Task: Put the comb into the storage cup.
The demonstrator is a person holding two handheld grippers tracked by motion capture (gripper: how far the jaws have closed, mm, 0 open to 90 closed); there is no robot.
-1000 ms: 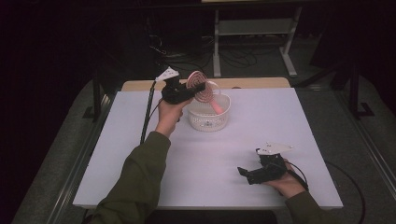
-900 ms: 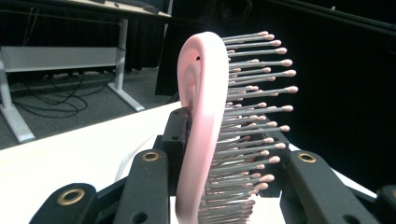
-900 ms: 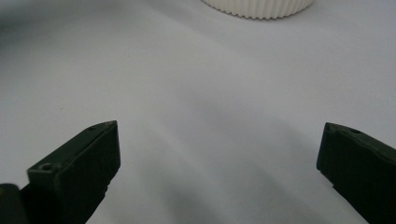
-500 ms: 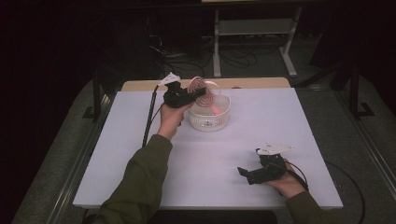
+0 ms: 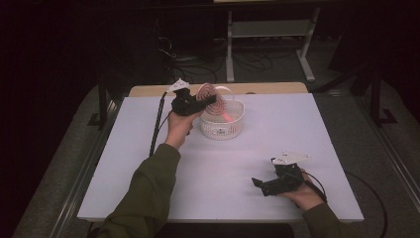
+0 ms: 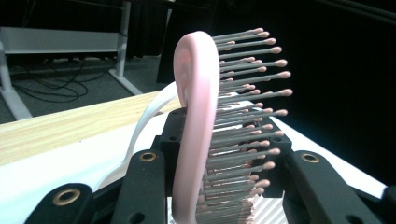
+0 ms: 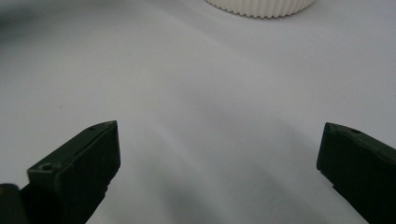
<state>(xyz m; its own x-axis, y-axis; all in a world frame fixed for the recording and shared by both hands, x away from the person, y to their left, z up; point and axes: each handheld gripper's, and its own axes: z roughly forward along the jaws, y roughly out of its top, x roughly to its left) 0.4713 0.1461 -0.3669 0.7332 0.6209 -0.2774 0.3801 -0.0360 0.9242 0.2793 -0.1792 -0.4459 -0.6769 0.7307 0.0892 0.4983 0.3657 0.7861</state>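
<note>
A pink hairbrush [image 5: 208, 94] with a round head stands upright over the white basket [image 5: 223, 130] at the table's far middle. My left gripper [image 5: 207, 102] is shut on it. In the left gripper view the brush [image 6: 196, 93] sits between my jaws, pink back against the left jaw and bristles toward the right one. The jaws have just been opening a little, with the brush still between them. Something pink lies inside the basket; I cannot tell whether it is the brush's handle. My right gripper [image 5: 258, 186] rests open near the front right of the table, and its fingers [image 7: 74, 172] hold nothing.
The white table [image 5: 148, 188] has a wooden strip [image 5: 267, 88] along its far edge. The basket's handle [image 6: 140, 126] arcs behind the brush. The basket's ribbed wall [image 7: 261, 7] lies ahead of the right gripper. Cables and a metal stand are on the dark floor beyond.
The left gripper and the brush have shifted only slightly above the basket. The right gripper has stayed where it was.
</note>
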